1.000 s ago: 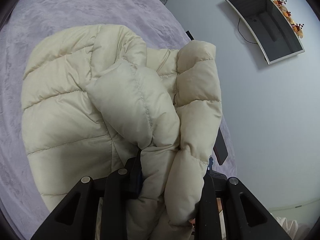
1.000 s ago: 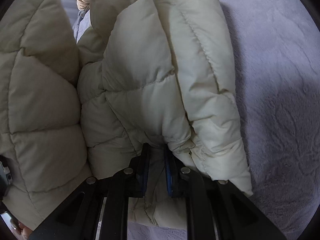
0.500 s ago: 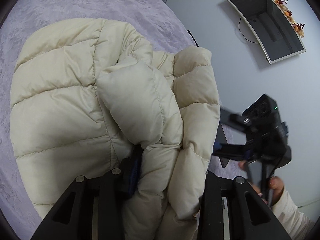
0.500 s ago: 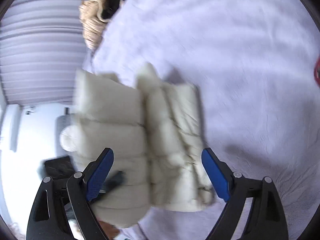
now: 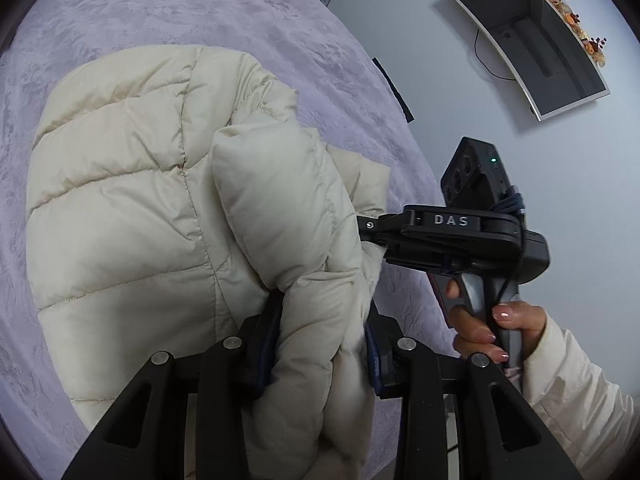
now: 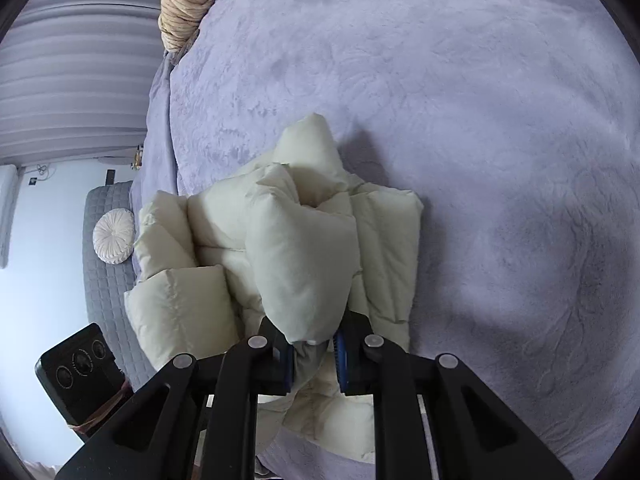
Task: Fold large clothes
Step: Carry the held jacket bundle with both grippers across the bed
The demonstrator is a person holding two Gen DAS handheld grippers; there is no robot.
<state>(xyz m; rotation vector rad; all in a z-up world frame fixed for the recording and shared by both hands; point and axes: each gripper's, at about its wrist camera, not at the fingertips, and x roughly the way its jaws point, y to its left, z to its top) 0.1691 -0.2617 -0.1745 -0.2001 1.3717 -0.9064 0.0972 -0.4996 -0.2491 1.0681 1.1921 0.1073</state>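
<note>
A cream puffer jacket [image 5: 132, 216] lies bunched on a lilac bedspread [image 5: 200, 12]. My left gripper [image 5: 320, 340] is shut on a thick padded fold of the jacket at the near edge. My right gripper [image 6: 314, 354] is shut on another padded fold of the same jacket [image 6: 304, 256], which rises in front of it. The right gripper's body and the hand holding it show in the left wrist view [image 5: 460, 240], reaching into the jacket from the right. Both grippers' fingertips are buried in fabric.
The bedspread [image 6: 460, 120] stretches far and right of the jacket. A beige knitted item [image 6: 180, 12] lies at the far bed edge. A grey quilted bench with a round white cushion [image 6: 114, 236] stands beside the bed. A wall-mounted screen [image 5: 528, 40] is at the right.
My right gripper, shut on the jacket a second ago, had opened and pulled away half a second ago, and has now closed on a jacket fold beside my left gripper. The jacket bunched further.
</note>
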